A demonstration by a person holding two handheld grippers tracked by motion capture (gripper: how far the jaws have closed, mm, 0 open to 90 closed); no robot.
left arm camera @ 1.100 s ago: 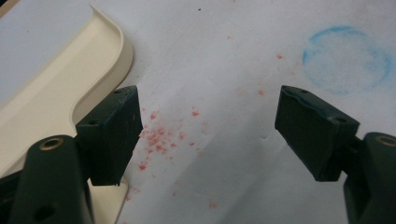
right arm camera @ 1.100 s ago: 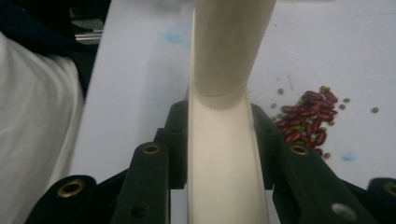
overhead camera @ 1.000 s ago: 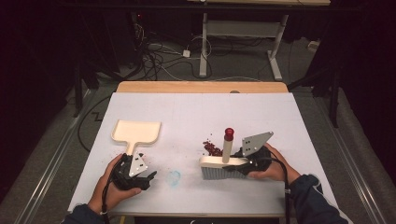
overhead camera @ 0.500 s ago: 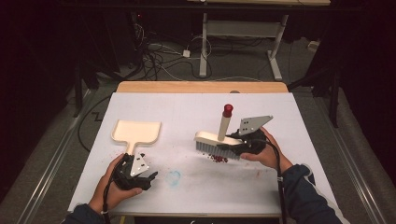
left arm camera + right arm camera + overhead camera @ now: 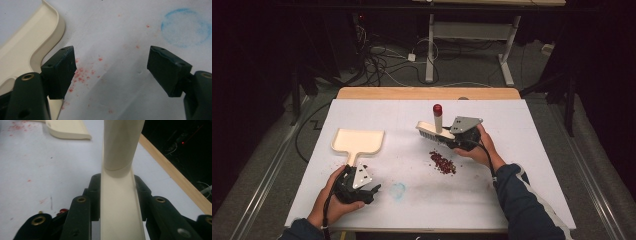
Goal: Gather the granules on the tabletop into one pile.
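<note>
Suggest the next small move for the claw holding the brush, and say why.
Probably bring the brush down behind the red crumbs, on their far-right side, and sweep them left toward the dustpan. The right claw is shut on the brush, which hangs clear of the pile, and the crumbs lie loose on the table, well short of the pan. The left claw is open beside the pan's handle.

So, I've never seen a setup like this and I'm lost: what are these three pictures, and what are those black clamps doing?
A person sits at a white table with a hand-held two-jaw gripper in each hand. The high view looks down from above; the other two come from cameras riding on the grippers. The right gripper is shut on a cream brush with a red-tipped handle, seen close up between its jaws. The left gripper is open and holds nothing. On the table lie a cream dustpan, a pile of red crumbs and a blue smudge.
</note>
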